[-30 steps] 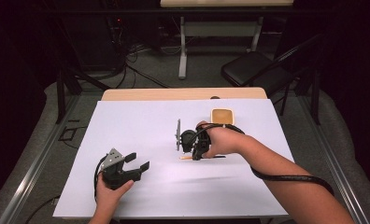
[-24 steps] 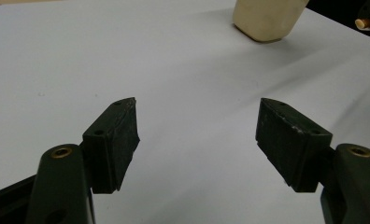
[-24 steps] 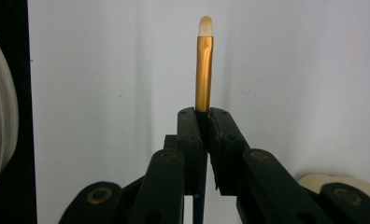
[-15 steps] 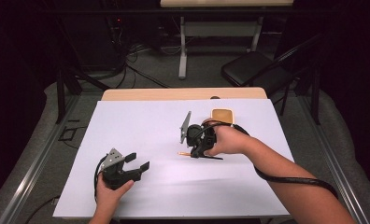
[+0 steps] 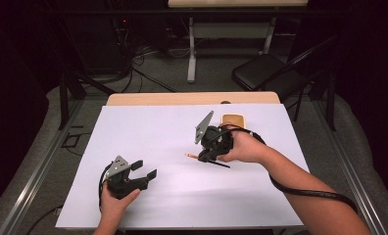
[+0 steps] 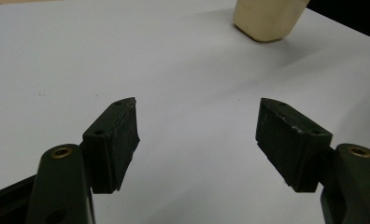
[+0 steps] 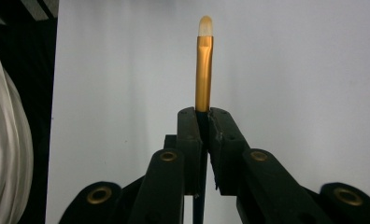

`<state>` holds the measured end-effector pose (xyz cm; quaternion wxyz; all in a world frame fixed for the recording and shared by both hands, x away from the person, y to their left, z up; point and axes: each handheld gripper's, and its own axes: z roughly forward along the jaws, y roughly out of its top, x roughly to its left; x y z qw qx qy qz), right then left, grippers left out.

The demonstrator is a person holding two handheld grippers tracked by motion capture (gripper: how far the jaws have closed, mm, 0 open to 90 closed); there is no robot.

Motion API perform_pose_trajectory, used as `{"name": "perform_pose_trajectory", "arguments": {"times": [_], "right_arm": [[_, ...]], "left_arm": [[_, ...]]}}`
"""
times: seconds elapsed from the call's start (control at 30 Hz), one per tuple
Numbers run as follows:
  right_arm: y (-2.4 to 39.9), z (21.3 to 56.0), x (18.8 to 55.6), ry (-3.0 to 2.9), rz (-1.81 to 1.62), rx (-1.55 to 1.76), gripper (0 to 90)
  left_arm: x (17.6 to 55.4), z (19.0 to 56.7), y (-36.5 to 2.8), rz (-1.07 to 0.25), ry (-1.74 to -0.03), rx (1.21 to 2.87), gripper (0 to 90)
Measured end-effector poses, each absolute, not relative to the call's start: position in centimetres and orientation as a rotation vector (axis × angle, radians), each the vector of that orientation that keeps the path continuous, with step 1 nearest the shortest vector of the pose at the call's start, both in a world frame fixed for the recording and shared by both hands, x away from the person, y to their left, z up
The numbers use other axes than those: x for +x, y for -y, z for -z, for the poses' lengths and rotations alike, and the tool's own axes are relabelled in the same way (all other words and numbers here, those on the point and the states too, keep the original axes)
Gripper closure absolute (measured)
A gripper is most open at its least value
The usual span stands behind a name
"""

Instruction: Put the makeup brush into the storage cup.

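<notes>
White table (image 7: 314,70): brush (image 7: 204,70) clamped between right gripper (image 7: 204,112) jaws.

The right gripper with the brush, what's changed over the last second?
The right gripper has tilted and lifted slightly toward the far side of the table, its grey plate swinging over. It stays shut on the brush. The left gripper stayed open and in place; the tan container hasn't moved.
</notes>
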<state>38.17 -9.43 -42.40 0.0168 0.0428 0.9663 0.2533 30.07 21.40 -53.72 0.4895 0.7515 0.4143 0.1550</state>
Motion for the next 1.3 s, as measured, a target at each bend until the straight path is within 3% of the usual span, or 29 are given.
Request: {"name": "perform_pose_trajectory", "arguments": {"times": [1.3], "right_arm": [[12.8,41.8,36.5,-2.722,-1.255,0.293,83.3]], "left_arm": [[30.0,53.6,-21.5,-0.389,-1.005,1.813,29.7]]}}
